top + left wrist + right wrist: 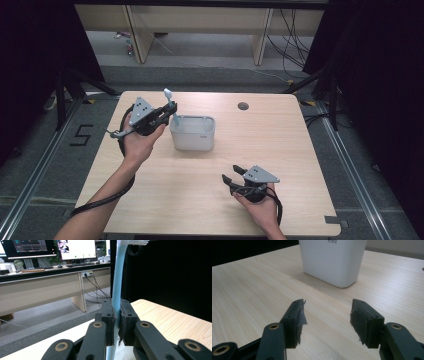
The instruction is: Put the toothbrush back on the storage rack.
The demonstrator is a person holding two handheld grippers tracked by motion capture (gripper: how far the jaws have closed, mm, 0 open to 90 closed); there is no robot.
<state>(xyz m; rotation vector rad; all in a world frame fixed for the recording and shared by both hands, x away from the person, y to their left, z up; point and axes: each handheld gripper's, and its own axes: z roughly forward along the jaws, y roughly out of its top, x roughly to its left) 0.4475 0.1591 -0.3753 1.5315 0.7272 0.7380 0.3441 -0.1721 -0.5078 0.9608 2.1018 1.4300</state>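
A white rectangular container stands near the middle of the wooden table. My left gripper is raised at the container's left rim, shut on a light blue toothbrush held nearly upright, head up. In the left gripper view the blue handle runs between the jaws, which are pressed against it. My right gripper rests low at the front right of the table, open, with nothing between its fingers. Ahead of the right gripper stands the container.
A small round grommet hole sits at the far side of the table. Desks and loose cables lie on the floor beyond. Black curtains flank both sides.
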